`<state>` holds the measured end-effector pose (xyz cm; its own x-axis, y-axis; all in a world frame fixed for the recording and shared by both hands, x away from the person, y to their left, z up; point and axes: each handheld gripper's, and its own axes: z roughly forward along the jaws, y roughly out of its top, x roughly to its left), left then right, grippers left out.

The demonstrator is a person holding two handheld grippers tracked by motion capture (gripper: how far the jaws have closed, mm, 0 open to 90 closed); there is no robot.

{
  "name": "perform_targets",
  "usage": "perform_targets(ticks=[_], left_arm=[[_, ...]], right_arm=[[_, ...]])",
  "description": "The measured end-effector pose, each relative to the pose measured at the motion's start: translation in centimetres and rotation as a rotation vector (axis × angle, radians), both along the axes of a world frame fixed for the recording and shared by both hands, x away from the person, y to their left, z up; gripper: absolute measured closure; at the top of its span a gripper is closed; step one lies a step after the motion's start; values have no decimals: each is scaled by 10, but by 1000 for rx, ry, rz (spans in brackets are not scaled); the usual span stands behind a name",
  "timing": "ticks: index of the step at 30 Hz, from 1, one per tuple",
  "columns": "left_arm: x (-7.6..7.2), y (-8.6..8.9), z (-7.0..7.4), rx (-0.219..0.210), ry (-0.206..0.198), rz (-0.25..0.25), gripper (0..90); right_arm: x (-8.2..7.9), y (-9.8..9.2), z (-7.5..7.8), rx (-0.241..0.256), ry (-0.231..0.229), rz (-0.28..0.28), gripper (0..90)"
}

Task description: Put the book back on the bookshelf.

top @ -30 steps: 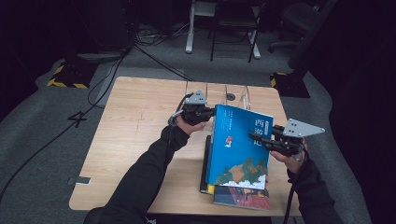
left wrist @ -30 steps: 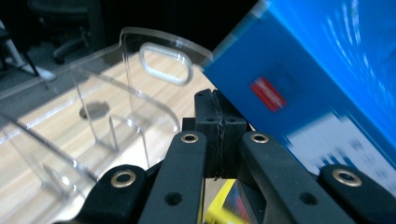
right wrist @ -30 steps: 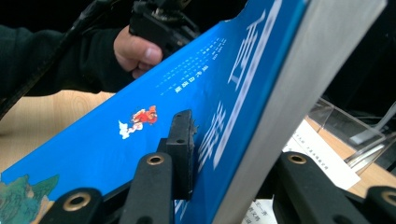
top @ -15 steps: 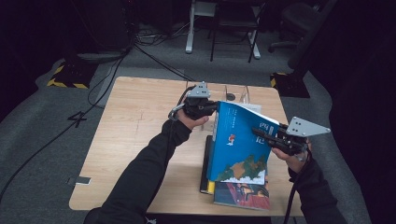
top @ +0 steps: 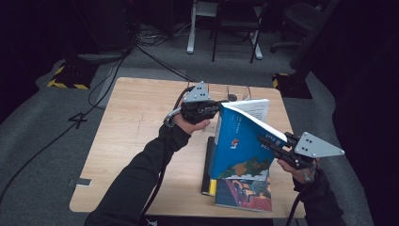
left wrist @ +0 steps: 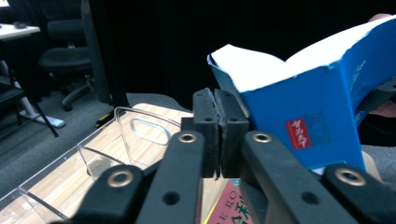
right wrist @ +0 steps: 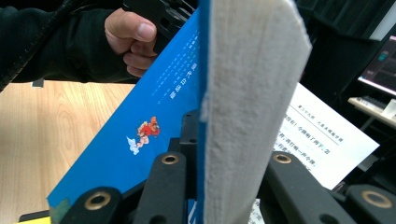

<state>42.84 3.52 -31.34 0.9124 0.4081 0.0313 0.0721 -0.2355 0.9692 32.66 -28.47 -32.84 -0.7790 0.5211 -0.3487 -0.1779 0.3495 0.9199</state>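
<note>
In the high view the person's right forearm enters at five o'clock, sleeve dark, hand curled round the right gripper, which points toward ten o'clock. Its jaws clamp the fore edge of the blue book: the right gripper view shows the front cover and a thick block of pages pinched between the two black jaws, part open to that thickness. The blue book is lifted half open above a stack of books lying at the table's six-o'clock edge. The left arm reaches diagonally from seven o'clock toward the table's middle, hand wrapped round the left gripper, aimed at three o'clock. Its jaws are pressed together with nothing between them, just beside the book's spine corner. At twelve o'clock, beyond, stands a clear plastic stand.
</note>
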Motion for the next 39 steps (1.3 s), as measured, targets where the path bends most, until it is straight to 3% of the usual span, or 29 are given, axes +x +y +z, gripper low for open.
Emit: perform_targets(ticks=[4, 7, 8, 9, 11, 13, 16, 20, 22, 24, 27, 30, 35, 37, 39], left_arm=[[-14, 14, -7, -2, 1, 31, 720], [-21, 20, -13, 14, -9, 28, 644], [-27, 23, -18, 28, -13, 35, 644], [-35, 26, -27, 54, -7, 34, 588], [-38, 28, -31, 66, -2, 32, 553], [-45, 32, -41, 111, 3, 41, 501], [-52, 38, -57, 117, 64, 18, 412], [-66, 38, -82, 200, 98, -14, 287], [-69, 40, -92, 172, 136, -24, 269], [-72, 36, -99, 192, 158, -42, 236], [-78, 27, -106, 209, 166, -70, 231], [-79, 14, -110, 200, 183, -97, 234], [-83, -3, -110, 188, 153, -126, 395], [-83, -11, -107, 183, 128, -130, 418], [-80, -20, -105, 178, 130, -128, 410]], right_arm=[[-9, 0, -1, 5, -16, -6, 770], [-11, 0, -1, 11, -20, -7, 769], [-12, 0, -1, 8, -24, -8, 770], [-15, 0, -1, 8, -26, -6, 769], [-16, 0, -1, 7, -31, -6, 769], [-17, 0, -2, 11, -32, -10, 769], [-19, 1, -2, 17, -36, -9, 769], [-21, 0, -3, 27, -38, -10, 768], [-22, -1, -3, 25, -41, -10, 768], [-24, -1, -3, 22, -43, -10, 767], [-25, -1, -4, 28, -49, -9, 767], [-27, -2, -4, 37, -46, -3, 766], [-30, -3, -4, 37, -45, 7, 761], [-31, -3, -4, 37, -46, 7, 760], [-31, -3, -5, 44, -42, 14, 757]])
